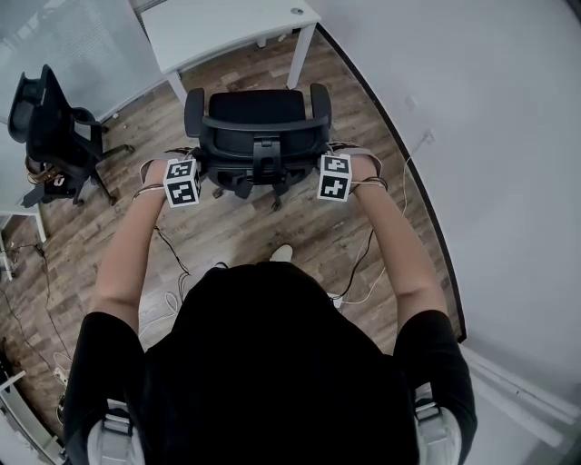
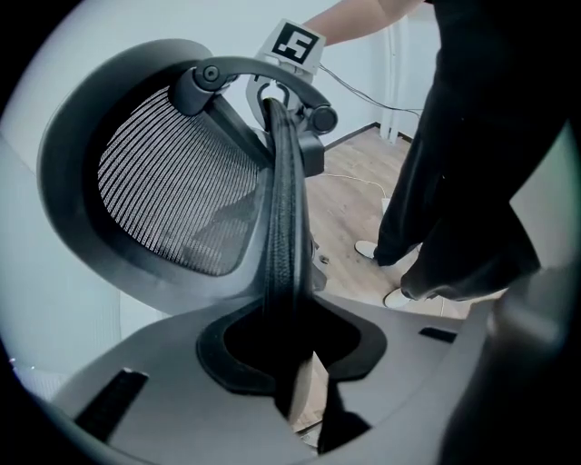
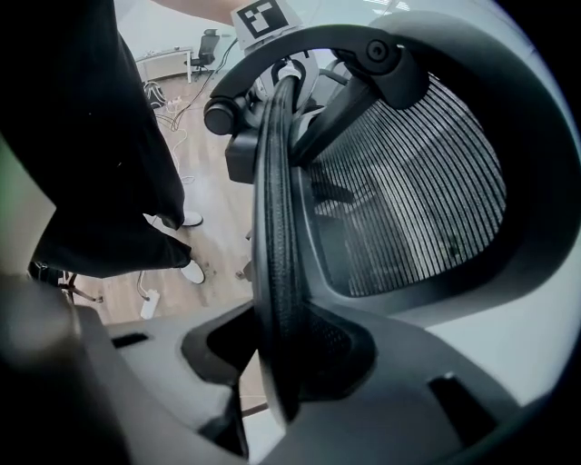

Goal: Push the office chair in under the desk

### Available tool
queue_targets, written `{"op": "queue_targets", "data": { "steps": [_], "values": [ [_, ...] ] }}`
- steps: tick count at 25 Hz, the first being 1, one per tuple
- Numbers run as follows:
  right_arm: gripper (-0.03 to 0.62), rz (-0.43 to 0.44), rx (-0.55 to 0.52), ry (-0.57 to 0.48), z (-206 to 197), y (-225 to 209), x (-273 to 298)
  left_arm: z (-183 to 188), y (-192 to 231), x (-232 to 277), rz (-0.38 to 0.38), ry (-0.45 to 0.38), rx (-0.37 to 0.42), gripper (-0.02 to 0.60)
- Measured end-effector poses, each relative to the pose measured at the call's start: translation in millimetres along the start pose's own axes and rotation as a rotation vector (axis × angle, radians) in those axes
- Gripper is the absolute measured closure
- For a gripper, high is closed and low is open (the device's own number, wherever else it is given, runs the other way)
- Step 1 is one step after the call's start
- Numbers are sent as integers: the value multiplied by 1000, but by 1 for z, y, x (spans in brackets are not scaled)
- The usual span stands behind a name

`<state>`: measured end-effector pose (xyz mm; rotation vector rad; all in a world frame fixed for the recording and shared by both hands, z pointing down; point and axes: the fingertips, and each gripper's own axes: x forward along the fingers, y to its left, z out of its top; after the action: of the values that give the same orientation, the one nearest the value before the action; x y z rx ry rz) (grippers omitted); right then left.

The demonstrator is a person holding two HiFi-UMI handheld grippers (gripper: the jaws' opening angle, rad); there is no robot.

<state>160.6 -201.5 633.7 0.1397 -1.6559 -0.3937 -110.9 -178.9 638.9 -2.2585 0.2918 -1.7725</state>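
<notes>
A black mesh office chair [image 1: 259, 113] stands on the wood floor, its seat facing the white desk [image 1: 227, 27] at the top and short of it. My left gripper [image 1: 201, 171] clamps the left rim of the backrest [image 1: 259, 145]; my right gripper [image 1: 320, 171] clamps the right rim. In the left gripper view the padded rim [image 2: 281, 209] runs straight down into the jaws of the left gripper [image 2: 295, 363]. The right gripper view shows the other rim [image 3: 272, 209] pinched the same way in the right gripper [image 3: 272, 363].
A second black chair [image 1: 50, 136] stands at the left by another white table edge [image 1: 14, 213]. A curved white wall [image 1: 490, 136] bounds the right side. Cables [image 1: 363, 272] trail across the floor near the person's shoes [image 2: 399, 295].
</notes>
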Motion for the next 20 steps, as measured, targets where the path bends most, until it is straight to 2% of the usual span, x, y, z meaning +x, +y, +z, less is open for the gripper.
{"op": "queue_targets", "data": {
  "steps": [5, 20],
  "values": [
    [477, -1, -48, -30, -35, -27, 5, 31, 22, 11, 11, 22, -45, 494],
    [479, -19, -142, -40, -65, -69, 18, 56, 38, 25, 34, 38, -137, 495]
  ]
}}
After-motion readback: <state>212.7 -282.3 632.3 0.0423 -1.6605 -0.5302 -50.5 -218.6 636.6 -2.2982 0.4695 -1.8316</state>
